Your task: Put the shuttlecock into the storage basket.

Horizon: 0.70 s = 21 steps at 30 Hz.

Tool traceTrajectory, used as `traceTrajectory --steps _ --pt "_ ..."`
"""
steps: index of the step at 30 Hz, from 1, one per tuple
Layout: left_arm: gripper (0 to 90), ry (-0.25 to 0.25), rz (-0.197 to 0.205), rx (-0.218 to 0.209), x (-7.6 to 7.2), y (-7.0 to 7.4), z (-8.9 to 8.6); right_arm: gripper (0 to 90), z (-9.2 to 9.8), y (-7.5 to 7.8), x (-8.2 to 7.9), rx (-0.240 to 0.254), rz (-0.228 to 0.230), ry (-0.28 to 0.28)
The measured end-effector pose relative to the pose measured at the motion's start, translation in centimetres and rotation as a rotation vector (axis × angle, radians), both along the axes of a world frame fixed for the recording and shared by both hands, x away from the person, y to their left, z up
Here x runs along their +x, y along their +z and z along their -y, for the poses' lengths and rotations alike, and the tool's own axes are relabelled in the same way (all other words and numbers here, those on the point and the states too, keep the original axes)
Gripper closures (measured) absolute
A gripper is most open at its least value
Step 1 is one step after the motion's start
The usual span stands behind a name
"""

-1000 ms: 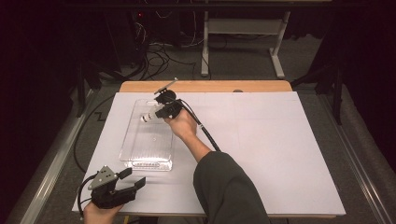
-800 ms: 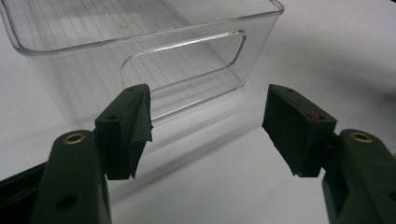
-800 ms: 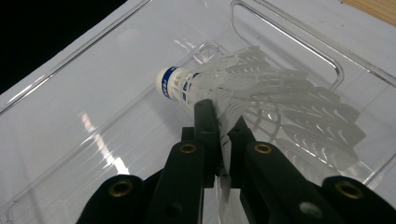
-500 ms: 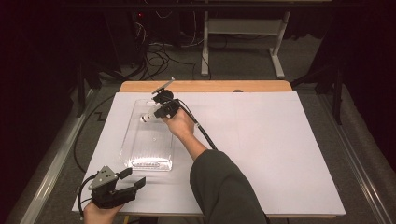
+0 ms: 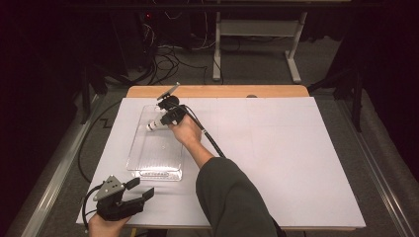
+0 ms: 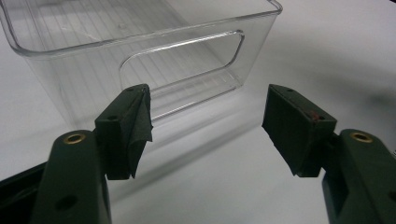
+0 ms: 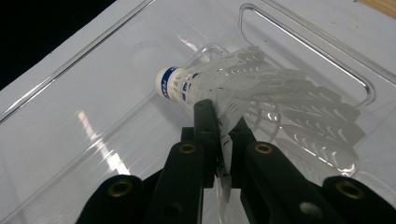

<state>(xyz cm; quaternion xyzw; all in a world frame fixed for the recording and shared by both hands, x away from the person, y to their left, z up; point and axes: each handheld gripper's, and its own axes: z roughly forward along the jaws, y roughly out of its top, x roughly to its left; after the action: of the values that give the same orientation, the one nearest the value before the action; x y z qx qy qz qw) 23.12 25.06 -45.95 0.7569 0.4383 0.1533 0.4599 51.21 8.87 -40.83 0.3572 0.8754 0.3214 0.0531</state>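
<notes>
A white feather shuttlecock with a blue-banded cork tip hangs over the far end of a clear plastic bin. My right gripper is shut on the edge of its feather skirt. Seen from above, the shuttlecock points left over the bin, with the right gripper just behind it. My left gripper rests near the table's front left corner, open, with nothing between its fingers. In the left gripper view its jaws face the bin's near end wall and its handle cutout.
White sheeting covers the table, with a strip of bare wood along the far edge. The right gripper's black cable trails back along the forearm. Cables and a desk frame stand on the floor beyond.
The right gripper has carried the shuttlecock slightly toward the near side, over the bin's far end. The left gripper has stayed put.
</notes>
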Motion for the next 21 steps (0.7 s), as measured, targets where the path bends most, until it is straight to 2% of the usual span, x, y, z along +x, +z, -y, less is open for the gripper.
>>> traceTrajectory --steps 7,21 --pt "33.4 -0.002 0.000 0.001 -0.01 0.01 0.02 87.4 -0.23 -0.36 0.13 0.000 -0.028 0.001" --pt "33.4 -0.005 -0.001 0.005 -0.02 0.02 0.04 86.1 -0.16 -0.41 0.23 0.012 -0.037 0.012"
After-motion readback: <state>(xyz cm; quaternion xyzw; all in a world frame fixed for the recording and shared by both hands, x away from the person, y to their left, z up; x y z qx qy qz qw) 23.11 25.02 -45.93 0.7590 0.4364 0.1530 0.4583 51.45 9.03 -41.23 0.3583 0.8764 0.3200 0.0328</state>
